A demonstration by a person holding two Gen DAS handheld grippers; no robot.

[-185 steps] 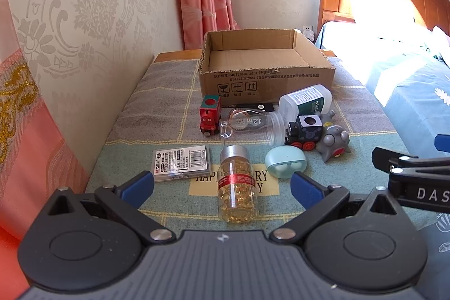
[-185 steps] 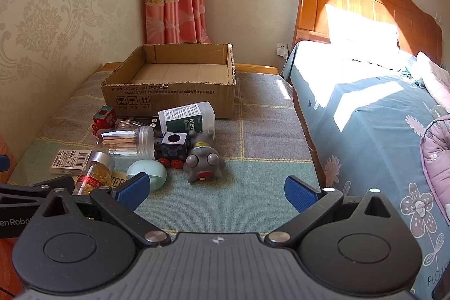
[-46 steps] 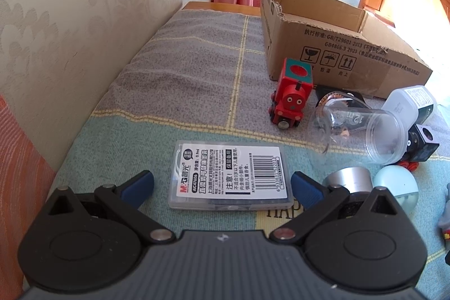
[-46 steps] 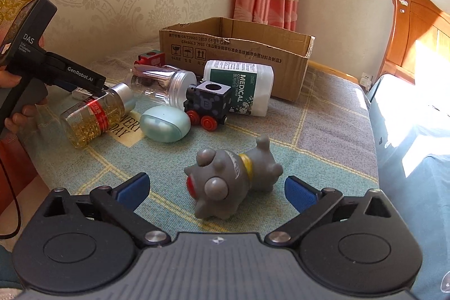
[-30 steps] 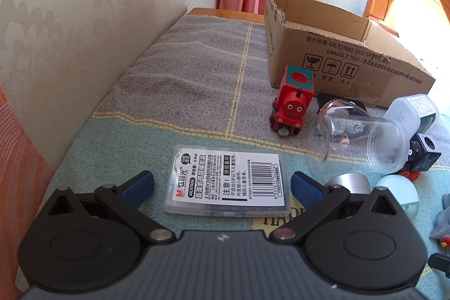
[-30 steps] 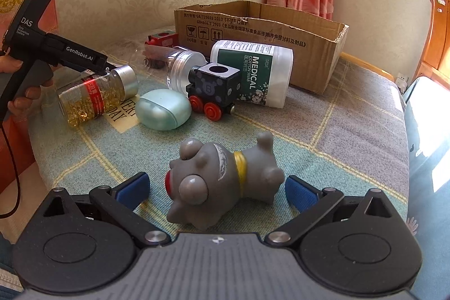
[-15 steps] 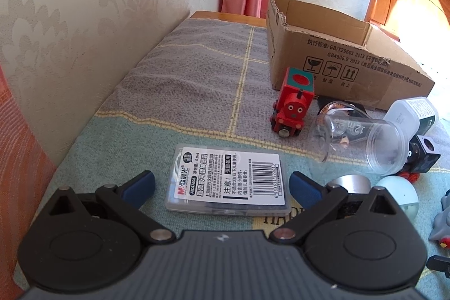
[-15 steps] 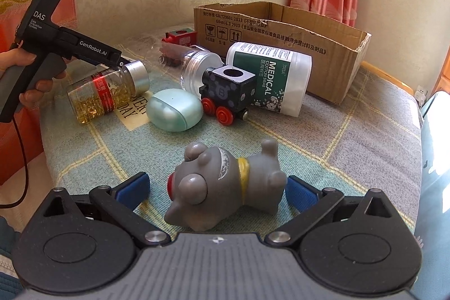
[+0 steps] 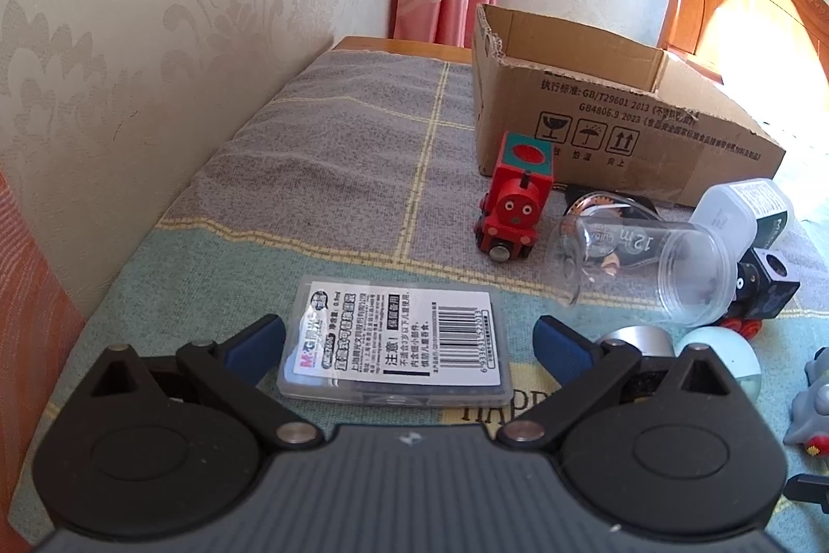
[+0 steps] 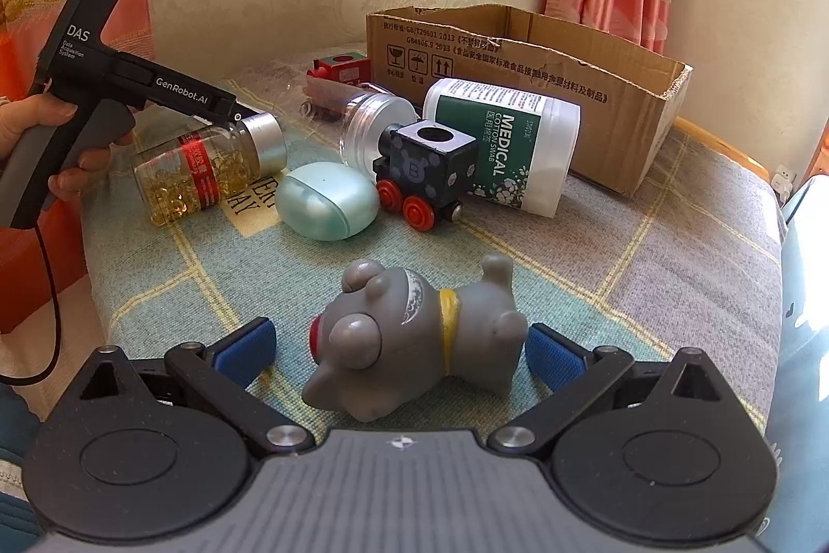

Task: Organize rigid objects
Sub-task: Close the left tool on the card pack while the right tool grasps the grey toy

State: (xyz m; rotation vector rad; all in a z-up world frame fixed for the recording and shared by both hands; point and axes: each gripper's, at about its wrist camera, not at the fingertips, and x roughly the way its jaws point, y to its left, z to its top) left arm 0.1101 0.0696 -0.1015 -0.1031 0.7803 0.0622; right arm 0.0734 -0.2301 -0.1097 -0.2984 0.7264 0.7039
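Far: cardboard box [image 9: 611,123] at the desk's [image 9: 331,149] far end.
Before the box: toy train [image 9: 513,203] at left, clear jar [image 9: 642,265] on its side right of it, cotton swab bottle [image 10: 505,146] further right.
Near left: flat case [image 9: 396,345] between the left gripper's [image 9: 409,343] spread fingers.
Near right: toy dog [image 10: 414,335] on its side (between the right gripper's [image 10: 399,353] fingers).

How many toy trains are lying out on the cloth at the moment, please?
2: the red train stands just before the cardboard box; the black train sits against the cotton swab bottle. None seems hidden.
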